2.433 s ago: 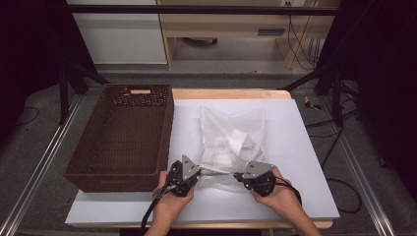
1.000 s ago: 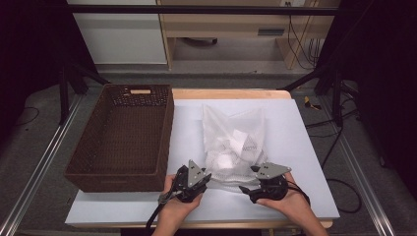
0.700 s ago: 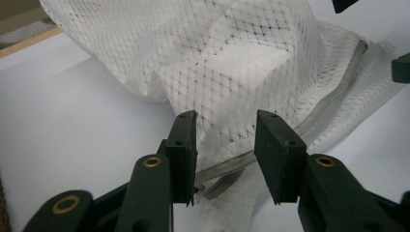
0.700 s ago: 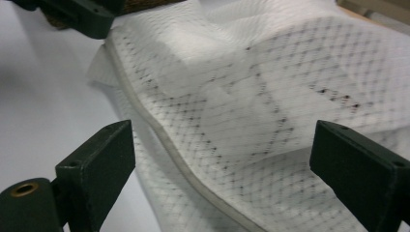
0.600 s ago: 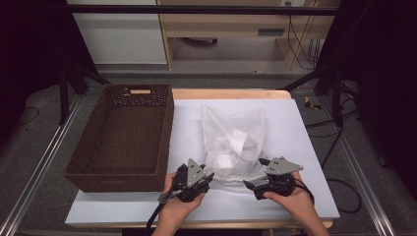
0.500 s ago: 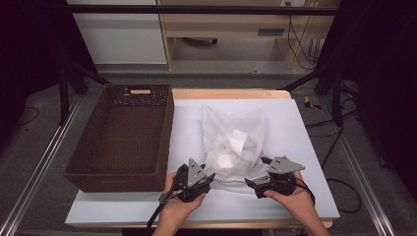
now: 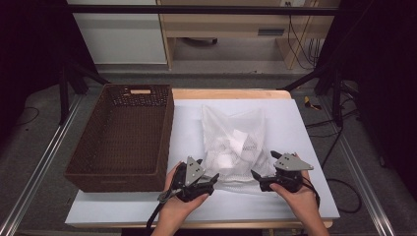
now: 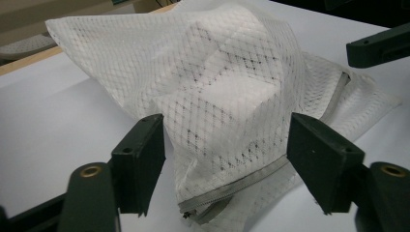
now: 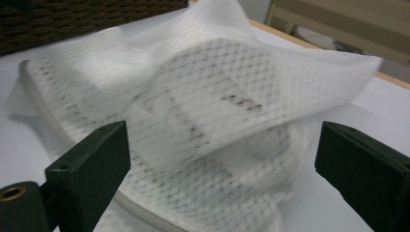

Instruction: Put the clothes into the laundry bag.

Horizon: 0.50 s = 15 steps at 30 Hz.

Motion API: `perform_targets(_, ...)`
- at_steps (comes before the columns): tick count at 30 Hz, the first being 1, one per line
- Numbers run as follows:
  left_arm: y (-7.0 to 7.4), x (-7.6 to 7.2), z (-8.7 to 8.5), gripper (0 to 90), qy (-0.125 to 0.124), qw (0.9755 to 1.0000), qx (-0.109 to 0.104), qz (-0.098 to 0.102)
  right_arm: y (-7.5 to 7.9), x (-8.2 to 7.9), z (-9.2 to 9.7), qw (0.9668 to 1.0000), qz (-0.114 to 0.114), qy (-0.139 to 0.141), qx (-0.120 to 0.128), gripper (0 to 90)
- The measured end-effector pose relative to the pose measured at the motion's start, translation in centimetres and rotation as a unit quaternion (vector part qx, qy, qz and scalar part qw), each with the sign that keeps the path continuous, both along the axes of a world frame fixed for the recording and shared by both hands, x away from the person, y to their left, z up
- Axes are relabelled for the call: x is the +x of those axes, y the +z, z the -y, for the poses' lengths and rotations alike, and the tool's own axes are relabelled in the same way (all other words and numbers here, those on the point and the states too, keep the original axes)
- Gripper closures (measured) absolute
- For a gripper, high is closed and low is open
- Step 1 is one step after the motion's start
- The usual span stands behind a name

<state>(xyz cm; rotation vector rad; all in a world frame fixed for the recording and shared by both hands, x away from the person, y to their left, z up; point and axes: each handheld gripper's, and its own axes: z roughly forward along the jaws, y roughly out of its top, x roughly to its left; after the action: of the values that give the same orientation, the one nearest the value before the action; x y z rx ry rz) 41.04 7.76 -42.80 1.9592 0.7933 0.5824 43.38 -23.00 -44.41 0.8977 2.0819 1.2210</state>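
White mesh bag (image 7: 235,147) lying at frame centre on table (image 7: 305,147); dark print inside blurred, unreadable. Left gripper (image 7: 212,180) and right gripper (image 7: 255,175) spread wide, nothing gripped. Wicker basket (image 7: 120,172) at left.

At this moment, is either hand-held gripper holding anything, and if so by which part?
Nothing is held. The left hand-held gripper and the right hand-held gripper both stand open, jaws spread to either side of the white mesh zip bag, which lies on the white table.
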Motion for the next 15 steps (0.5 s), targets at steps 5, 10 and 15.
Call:
perform_targets(5,1.1,-0.3,-0.8,21.7,0.002,0.9998,-0.017,-0.005,0.5,0.1,1.1,0.9984,0.012,-0.055,0.011,6.3)
perform_targets(10,2.9,-0.7,-2.1,19.3,0.007,0.9991,-0.041,0.004,0.8,0.1,2.5,0.9935,0.023,-0.106,0.034,6.5)
perform_targets(15,4.4,-0.9,-3.4,17.0,0.017,0.9983,-0.055,0.011,0.9,0.2,3.9,0.9874,0.027,-0.148,0.049,6.7)
